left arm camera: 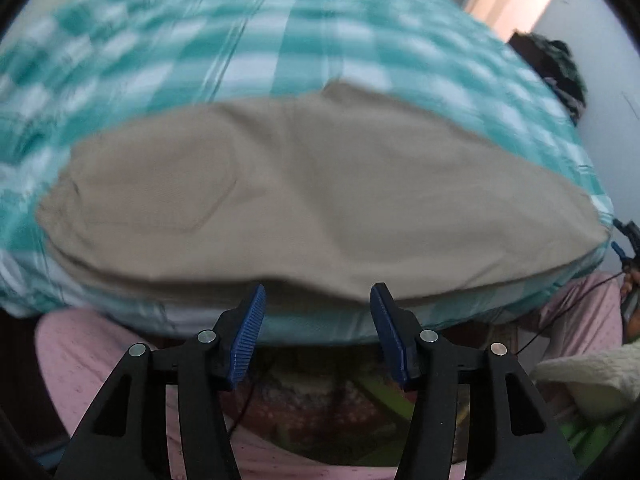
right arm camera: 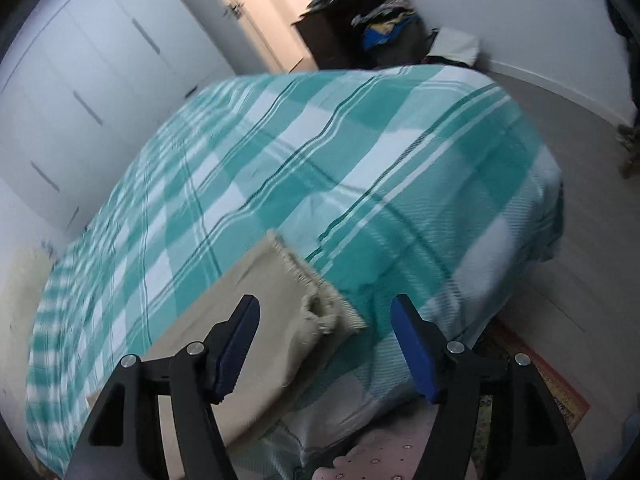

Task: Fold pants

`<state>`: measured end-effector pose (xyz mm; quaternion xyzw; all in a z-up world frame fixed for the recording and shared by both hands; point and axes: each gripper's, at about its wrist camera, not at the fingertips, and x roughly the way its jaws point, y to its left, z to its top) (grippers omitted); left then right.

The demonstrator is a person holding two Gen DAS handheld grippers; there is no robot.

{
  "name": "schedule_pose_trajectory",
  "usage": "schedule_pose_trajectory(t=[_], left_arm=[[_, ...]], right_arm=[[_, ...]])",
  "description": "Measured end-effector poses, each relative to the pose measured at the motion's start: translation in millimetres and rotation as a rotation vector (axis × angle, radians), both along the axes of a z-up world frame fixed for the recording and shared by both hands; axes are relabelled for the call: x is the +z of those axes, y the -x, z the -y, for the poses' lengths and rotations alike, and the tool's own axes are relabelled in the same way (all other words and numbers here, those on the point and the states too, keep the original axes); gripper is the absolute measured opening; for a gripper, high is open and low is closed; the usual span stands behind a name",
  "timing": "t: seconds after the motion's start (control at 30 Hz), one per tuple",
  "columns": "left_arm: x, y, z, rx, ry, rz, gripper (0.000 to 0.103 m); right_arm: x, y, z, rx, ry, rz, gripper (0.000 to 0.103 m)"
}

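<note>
Both grippers are held with jaws spread wide and nothing between them: the left gripper [left arm camera: 318,294] just short of the near edge of the tan pants [left arm camera: 280,192], the right gripper [right arm camera: 325,312] over the frayed leg hem [right arm camera: 320,280] at the right end. The pants are laid flat along the near side of the teal checked bedspread [right arm camera: 360,152]. A single layer, or the bedspread beneath, could be pinched, so the fold would be dragged askew or pulled off the near edge.
</note>
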<state>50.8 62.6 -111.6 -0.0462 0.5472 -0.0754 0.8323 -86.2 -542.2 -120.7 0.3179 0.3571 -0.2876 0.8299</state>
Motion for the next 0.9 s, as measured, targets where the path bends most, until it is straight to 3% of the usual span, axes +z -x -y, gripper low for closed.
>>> schedule_pose_trajectory(t=[0.07, 0.17, 0.27, 0.33, 0.43, 0.57, 0.63, 0.7, 0.77, 0.9], left_arm=[[13, -9, 21, -0.054, 0.029, 0.044, 0.065], [22, -36, 80, -0.209, 0.099, 0.085, 0.077], [12, -64, 162, -0.425, 0.088, 0.114, 0.078], [2, -76, 211, -0.513, 0.044, 0.146, 0.078], [-19, -89, 262, -0.578, 0.063, 0.094, 0.077], [-56, -86, 293, -0.583, -0.075, 0.041, 0.072], [-58, -73, 289, -0.559, -0.059, 0.045, 0.073], [-56, -58, 287, -0.603, -0.064, 0.056, 0.08], [-55, -53, 288, -0.641, -0.094, 0.064, 0.08], [-55, -99, 283, -0.524, -0.027, 0.012, 0.081]], right_arm=[[2, 3, 0, -0.022, 0.013, 0.004, 0.068], [2, -1, -1, -0.014, 0.012, -0.001, 0.068], [2, -11, -7, 0.018, 0.024, -0.023, 0.068], [2, -18, -12, 0.038, 0.049, -0.035, 0.068], [4, -20, -18, 0.062, 0.074, -0.045, 0.068], [3, -15, -16, 0.054, 0.062, -0.033, 0.068], [2, -11, -11, 0.045, 0.045, -0.024, 0.068], [1, -9, -8, 0.04, 0.032, -0.018, 0.068], [0, -7, -7, 0.04, 0.024, -0.012, 0.068], [0, -6, -7, 0.049, 0.006, 0.013, 0.068]])
